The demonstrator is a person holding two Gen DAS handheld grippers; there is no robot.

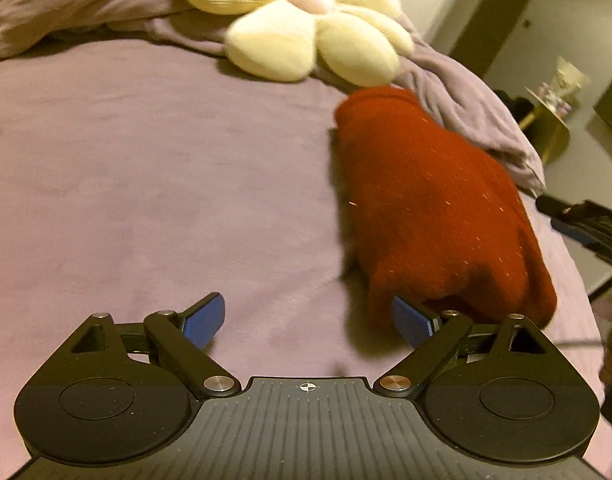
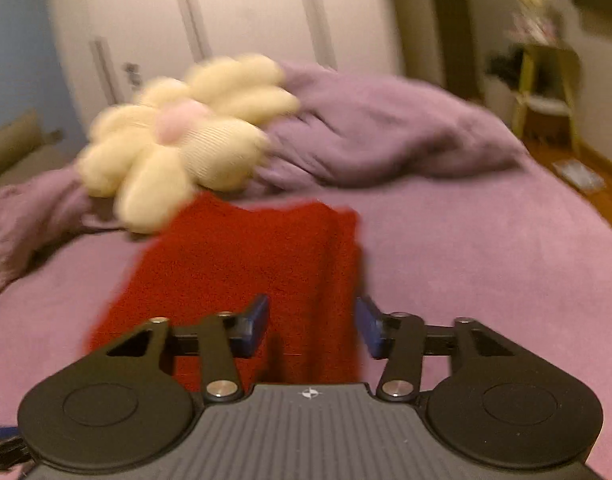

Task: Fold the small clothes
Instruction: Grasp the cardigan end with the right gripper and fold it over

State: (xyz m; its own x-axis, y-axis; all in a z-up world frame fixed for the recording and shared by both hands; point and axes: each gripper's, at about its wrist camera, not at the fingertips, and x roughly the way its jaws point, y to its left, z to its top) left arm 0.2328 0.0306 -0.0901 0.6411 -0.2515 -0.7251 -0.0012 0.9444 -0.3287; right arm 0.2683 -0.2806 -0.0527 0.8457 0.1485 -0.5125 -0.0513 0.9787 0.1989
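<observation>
A red knitted garment (image 1: 433,208) lies folded into a long bundle on the purple bed sheet (image 1: 146,184). My left gripper (image 1: 307,322) is open just left of the garment's near end, and its right finger (image 1: 411,320) touches the red cloth. In the right wrist view the same garment (image 2: 246,264) lies straight ahead. My right gripper (image 2: 311,324) is open over the garment's near right edge, with the cloth between and below the fingers. The right gripper also shows at the edge of the left wrist view (image 1: 585,224).
A cream flower-shaped cushion (image 1: 302,20) lies at the head of the bed, also in the right wrist view (image 2: 178,140). A crumpled purple blanket (image 2: 377,128) is behind the garment. A yellow side table (image 2: 545,92) stands beyond the bed's right edge.
</observation>
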